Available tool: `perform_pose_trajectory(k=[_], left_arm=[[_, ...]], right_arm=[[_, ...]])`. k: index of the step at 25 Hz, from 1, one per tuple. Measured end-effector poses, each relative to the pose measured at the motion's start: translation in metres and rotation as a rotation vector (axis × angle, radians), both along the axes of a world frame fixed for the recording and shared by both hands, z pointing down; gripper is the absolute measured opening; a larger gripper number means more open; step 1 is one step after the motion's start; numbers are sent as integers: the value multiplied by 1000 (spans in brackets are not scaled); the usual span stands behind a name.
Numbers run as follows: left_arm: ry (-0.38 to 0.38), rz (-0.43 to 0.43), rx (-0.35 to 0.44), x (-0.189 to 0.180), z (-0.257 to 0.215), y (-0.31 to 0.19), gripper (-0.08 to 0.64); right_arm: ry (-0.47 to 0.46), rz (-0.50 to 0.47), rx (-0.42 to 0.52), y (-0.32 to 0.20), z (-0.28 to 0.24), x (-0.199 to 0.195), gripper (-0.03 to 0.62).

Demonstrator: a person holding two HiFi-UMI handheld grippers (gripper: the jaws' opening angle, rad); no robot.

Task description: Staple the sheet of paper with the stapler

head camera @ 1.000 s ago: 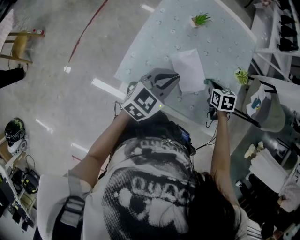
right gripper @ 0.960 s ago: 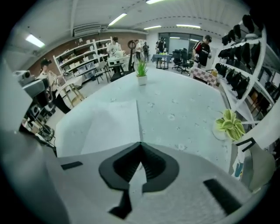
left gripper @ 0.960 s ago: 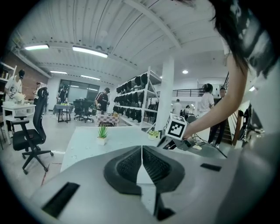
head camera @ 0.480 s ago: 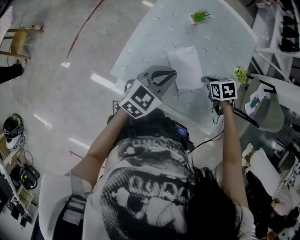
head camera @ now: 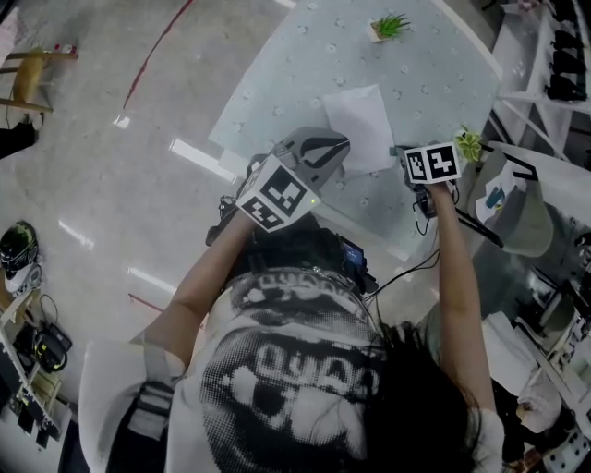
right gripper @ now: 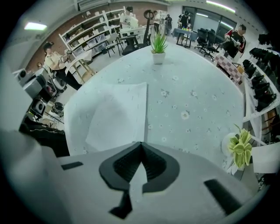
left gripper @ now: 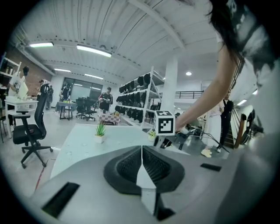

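Note:
The white sheet of paper (head camera: pixel 360 125) lies flat on the pale flower-patterned table (head camera: pixel 434 65), one edge near the table's front. In the right gripper view the paper (right gripper: pixel 113 118) lies just beyond and left of my right gripper (right gripper: pixel 141 146), which is shut with nothing between its pads and points down at the table. From the head camera only its marker cube (head camera: pixel 432 163) shows, to the right of the sheet. My left gripper (head camera: pixel 342 148) hangs at the sheet's near left corner; its jaws (left gripper: pixel 141 151) are shut and empty. I can make out no stapler.
A small potted plant (head camera: pixel 388 26) stands at the table's far side and another (head camera: pixel 469 143) at its right edge, close to my right gripper. Shelving and grey equipment (head camera: pixel 522 208) crowd the right. Bare floor lies left of the table.
My right gripper has tipped further downward, and its cube now faces the head camera more squarely. The left gripper has stayed where it was.

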State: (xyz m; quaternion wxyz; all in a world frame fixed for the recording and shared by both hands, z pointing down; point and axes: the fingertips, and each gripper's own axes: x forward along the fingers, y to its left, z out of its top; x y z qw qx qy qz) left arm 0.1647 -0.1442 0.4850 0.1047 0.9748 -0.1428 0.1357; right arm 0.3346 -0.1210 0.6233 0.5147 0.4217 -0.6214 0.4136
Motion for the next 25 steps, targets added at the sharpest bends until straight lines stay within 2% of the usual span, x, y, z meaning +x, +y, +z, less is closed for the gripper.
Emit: perform_pose_trajectory(k=[4,8,12,18,21,25], left_arm=[[13,-10,0,-1,-2,1,5],[19,-31,-3,-5,-4,0,5],[14,-40,8,-8,-3,-1,5],[1,-21,40,-10,-16,-2,5],[5,-5,38,-8,-22,0,5],[0,29,48,-7,-29,5,5]], right_arm=[[7,19,5,2,1,1,-6],[87,-64,-33,0,3,-2,-9],[21,-17,12,-1,4,-1,-3],[-2,-26,-18,1,3,-1,-3],[-10,8,20,1,0,0,-3],[-26,101,125,3,-10,6,-3]])
